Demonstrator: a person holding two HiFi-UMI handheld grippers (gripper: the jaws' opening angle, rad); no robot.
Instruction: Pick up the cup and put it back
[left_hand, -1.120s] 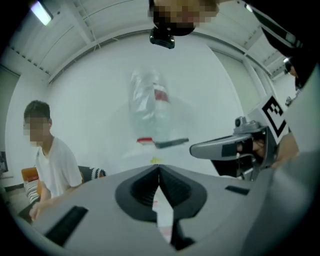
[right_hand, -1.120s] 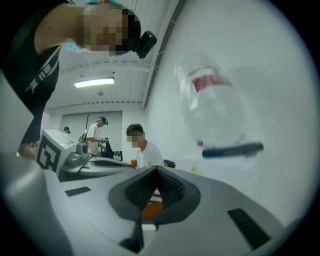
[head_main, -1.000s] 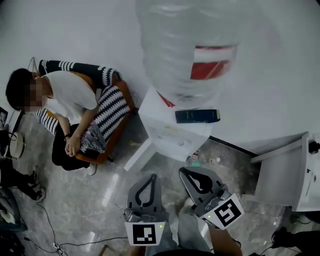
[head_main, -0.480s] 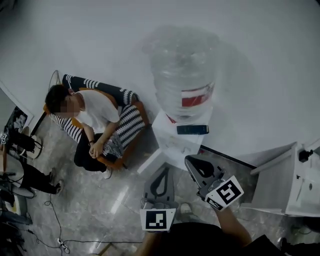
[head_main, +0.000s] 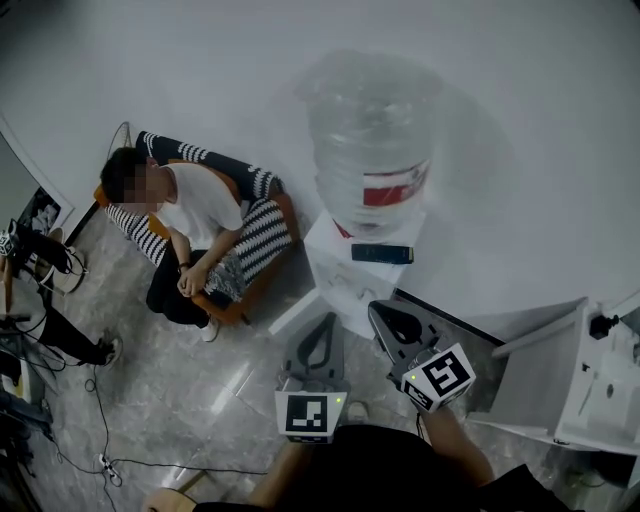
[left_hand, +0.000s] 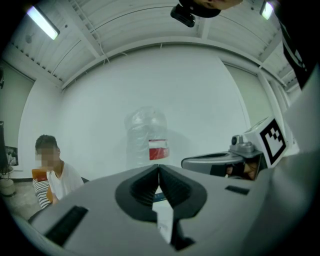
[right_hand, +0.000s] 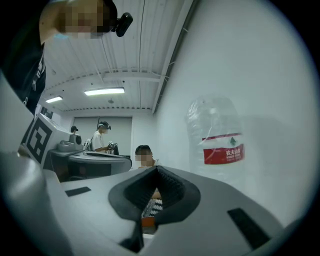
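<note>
I see no cup in any view. A white water dispenser (head_main: 345, 275) with a large clear bottle (head_main: 372, 140) bearing a red label stands against the white wall; the bottle (left_hand: 145, 137) also shows in the left gripper view, and the bottle (right_hand: 217, 137) in the right gripper view. My left gripper (head_main: 323, 320) is held level in front of the dispenser, shut and empty. My right gripper (head_main: 386, 310) is beside it on the right, also shut with nothing between its jaws. In their own views, the left gripper (left_hand: 159, 168) and the right gripper (right_hand: 157, 170) have their tips touching.
A person (head_main: 190, 215) sits in a striped armchair (head_main: 250, 235) left of the dispenser. A white piece of furniture (head_main: 560, 380) stands at the right. Cables (head_main: 100, 440) run over the grey floor at the left, near dark equipment (head_main: 30, 260). Another person (right_hand: 100, 137) stands in the far room.
The head view has drawn back: the bottle and dispenser look smaller and farther off. Both grippers have come up in front of the dispenser and stayed shut side by side.
</note>
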